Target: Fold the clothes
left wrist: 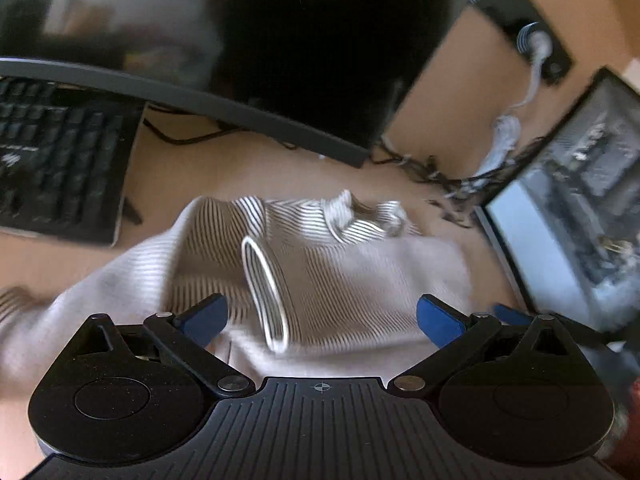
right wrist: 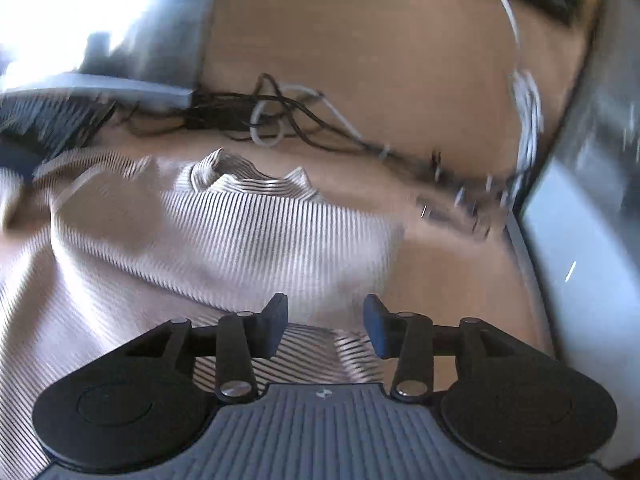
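Note:
A white shirt with thin dark stripes (left wrist: 320,264) lies crumpled on a tan desk (left wrist: 224,172), its collar bunched at the far side and a sleeve cuff (left wrist: 264,292) turned up near me. My left gripper (left wrist: 322,318) is open wide just above the near part of the shirt, with nothing between its blue pads. In the right wrist view the same shirt (right wrist: 248,236) spreads to the left and under my right gripper (right wrist: 326,326). That gripper is open, its jaws a hand's width apart over the shirt's right edge. Both views are motion-blurred.
A black keyboard (left wrist: 60,160) lies at the left, a dark monitor (left wrist: 312,52) stands behind the shirt, and a second screen (left wrist: 576,208) stands at the right. Tangled black and white cables (right wrist: 280,120) lie behind the shirt. The right screen's frame (right wrist: 580,240) is close to my right gripper.

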`<state>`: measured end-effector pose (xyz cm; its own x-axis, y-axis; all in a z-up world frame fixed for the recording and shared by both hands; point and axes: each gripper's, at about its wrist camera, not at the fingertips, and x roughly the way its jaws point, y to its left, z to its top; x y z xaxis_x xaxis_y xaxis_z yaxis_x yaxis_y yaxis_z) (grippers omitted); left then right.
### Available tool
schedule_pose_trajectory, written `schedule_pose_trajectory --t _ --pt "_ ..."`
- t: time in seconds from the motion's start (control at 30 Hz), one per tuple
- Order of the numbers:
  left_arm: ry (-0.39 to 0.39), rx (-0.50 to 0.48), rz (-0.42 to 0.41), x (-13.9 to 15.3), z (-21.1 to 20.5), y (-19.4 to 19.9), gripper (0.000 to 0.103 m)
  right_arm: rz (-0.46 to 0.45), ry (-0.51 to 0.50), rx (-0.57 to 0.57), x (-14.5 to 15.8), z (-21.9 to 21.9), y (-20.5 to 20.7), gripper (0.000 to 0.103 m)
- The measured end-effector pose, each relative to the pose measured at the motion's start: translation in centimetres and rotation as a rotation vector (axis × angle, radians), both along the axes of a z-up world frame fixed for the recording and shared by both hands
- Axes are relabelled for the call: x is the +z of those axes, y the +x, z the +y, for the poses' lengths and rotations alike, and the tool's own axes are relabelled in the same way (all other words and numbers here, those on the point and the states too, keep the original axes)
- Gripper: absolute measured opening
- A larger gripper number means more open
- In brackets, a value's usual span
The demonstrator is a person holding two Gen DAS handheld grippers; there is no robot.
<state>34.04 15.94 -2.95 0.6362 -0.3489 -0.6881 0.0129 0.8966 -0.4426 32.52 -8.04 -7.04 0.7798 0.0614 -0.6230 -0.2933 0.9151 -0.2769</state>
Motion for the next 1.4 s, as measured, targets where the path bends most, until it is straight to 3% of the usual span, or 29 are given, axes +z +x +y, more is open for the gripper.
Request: schedule_pose_trajectory --t 0.17,0.27,0.37,0.4,0.43,0.5,0.57,0.73,0.87,1.0,1.1,1.23,1.3,1.4 --pt "0.07 -0.004 0.078 -2.4 -1.3 4.1 0.093 -0.021 -0.153 0.121 -0.5 0.3 -0.7 0.045" --pt "0.118 0.005 0.081 -2.9 -1.7 4.5 0.086 -0.036 -0.22 0.178 -1.6 0.7 -0.9 0.049" --pt "0.166 0.013 0.084 -3.4 -2.1 4.9 0.051 -0.103 -0.321 0.192 -2.7 1.3 -0.5 0.049" --pt "0.182 0.012 0.08 -3.2 -2.1 4.9 0.028 -0.125 -0.342 0.194 -3.0 1.5 -0.3 0.048" --pt "0.196 0.011 0.076 -3.1 -2.2 5.0 0.021 -0.141 -0.349 0.199 -3.1 1.5 0.0 0.044" --pt "0.197 0.0 0.054 -2.4 -2.3 4.9 0.015 -0.167 -0.355 0.215 -3.2 1.6 0.5 0.016" --pt "0.231 -0.027 -0.007 -0.9 -3.3 5.1 0.014 -0.205 -0.379 0.228 -3.2 1.7 0.5 0.009" --pt "0.333 -0.089 -0.211 2.4 -5.6 5.9 0.014 -0.306 -0.45 0.175 -2.2 1.0 -0.3 0.008" --pt "0.393 -0.112 -0.147 -0.5 -5.9 7.5 0.014 -0.235 -0.503 0.24 -4.2 1.2 -0.4 0.008" --pt "0.436 -0.086 -0.049 -3.8 -4.7 7.8 0.016 -0.156 -0.406 0.254 -4.1 0.9 -0.5 0.013" --pt "0.421 -0.071 -0.042 -3.6 -3.7 7.2 0.016 -0.097 -0.183 0.193 -0.5 -0.6 0.0 0.025" --pt "0.4 -0.052 -0.028 -3.3 -2.8 6.9 0.026 -0.008 0.252 0.044 2.9 -3.4 3.6 0.03" --pt "0.37 -0.033 -0.016 -3.3 -2.4 6.8 0.028 0.048 0.393 -0.025 2.1 -4.2 6.5 0.031" --pt "0.314 -0.014 -0.025 -2.2 -1.6 5.6 0.027 0.194 0.45 -0.117 -1.4 -4.2 10.5 0.031"
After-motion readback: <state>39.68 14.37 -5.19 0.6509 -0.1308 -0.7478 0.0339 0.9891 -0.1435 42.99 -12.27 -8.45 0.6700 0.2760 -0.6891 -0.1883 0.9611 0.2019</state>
